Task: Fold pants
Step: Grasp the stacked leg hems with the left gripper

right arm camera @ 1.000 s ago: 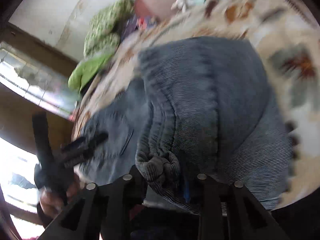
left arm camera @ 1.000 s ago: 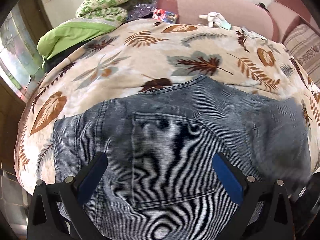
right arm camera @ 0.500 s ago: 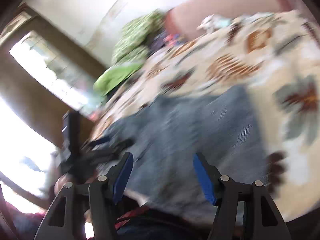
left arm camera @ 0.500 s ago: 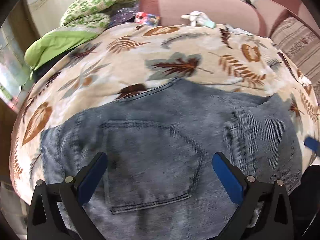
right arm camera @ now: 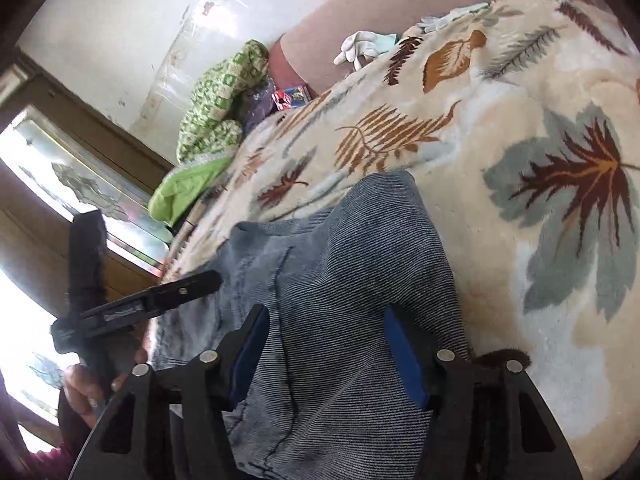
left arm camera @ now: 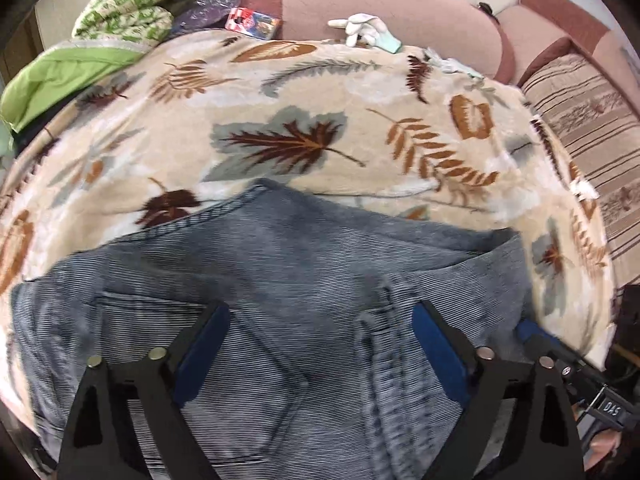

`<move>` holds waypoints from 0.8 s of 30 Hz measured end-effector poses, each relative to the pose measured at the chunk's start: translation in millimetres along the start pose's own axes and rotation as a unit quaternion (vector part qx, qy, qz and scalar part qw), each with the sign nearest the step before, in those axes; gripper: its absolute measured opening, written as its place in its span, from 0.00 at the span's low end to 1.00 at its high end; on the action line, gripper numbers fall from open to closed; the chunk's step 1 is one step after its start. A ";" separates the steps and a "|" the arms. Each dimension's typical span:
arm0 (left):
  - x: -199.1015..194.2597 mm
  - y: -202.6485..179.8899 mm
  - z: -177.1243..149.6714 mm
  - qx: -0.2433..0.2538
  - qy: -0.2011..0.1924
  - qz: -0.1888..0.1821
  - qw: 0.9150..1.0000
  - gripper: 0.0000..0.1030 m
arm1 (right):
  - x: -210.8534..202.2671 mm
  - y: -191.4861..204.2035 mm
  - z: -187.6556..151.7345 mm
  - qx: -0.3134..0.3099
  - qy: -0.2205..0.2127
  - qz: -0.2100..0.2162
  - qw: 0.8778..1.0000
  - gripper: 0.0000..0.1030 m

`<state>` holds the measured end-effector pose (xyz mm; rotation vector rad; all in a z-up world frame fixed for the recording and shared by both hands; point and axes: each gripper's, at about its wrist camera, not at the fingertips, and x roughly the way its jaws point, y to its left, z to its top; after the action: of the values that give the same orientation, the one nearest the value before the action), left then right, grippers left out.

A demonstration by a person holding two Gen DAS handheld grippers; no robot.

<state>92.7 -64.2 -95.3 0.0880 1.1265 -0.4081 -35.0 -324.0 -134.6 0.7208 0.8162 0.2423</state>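
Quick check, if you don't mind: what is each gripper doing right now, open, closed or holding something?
Left gripper: open over the jeans, jaws just closing a little, gripping nothing.
Right gripper: open above the jeans, holding nothing.

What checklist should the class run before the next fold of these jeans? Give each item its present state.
1. Jeans lie on the blanket: ok.
2. Left gripper open, nothing pinched; its jaws have just been closing a little: ok.
3. Right gripper open over the denim, having just let go: ok.
4. Folded layer lies flat: not ok, the edge looks rumpled in the right wrist view.
5. Glove clear of the jeans: ok.
6. Near edge of the jeans in view: cannot tell.
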 end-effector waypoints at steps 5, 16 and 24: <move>18.4 -9.0 4.5 -0.009 0.030 -0.030 0.999 0.71 | -4.8 -6.7 -1.3 0.044 0.003 0.032 0.999 0.61; 38.3 -28.1 6.7 0.015 0.049 -0.047 0.998 0.34 | -3.3 -27.1 -0.2 0.121 0.022 0.077 0.989 0.61; 15.3 -11.6 -4.1 -0.037 0.054 -0.065 0.996 0.57 | -0.8 -22.7 1.1 0.109 0.024 0.069 0.991 0.62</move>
<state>90.6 -78.0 -109.1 -0.0296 1.2561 -0.4817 -36.3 -341.7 -148.7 0.9815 0.8470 0.2988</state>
